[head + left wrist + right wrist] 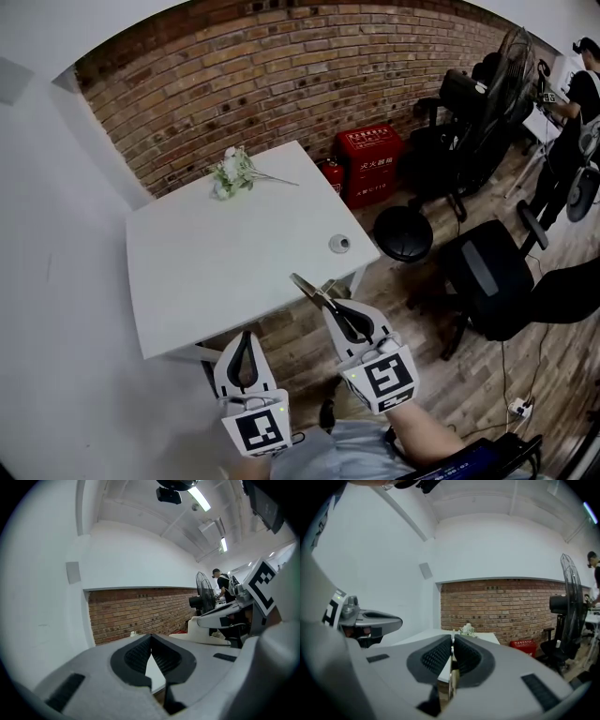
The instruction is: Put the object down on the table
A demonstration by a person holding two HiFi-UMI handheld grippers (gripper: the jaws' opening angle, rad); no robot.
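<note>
My right gripper point(330, 306) is clenched on a thin metal tool point(307, 286), perhaps scissors, held edge-on, its tip over the table's point(216, 272) near right corner. I judge it light, stiff, slippery and pointed, so it is best pinched flat across the blade. My left gripper point(246, 334) is closed on nothing. I can't tell whether the small round thing point(339, 244) by the right edge holds anything.

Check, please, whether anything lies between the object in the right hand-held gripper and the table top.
Nothing visible does: the thin metal object in the right hand-held gripper hangs over the table's bare near edge; the flowers and small round item sit farther away.
</note>
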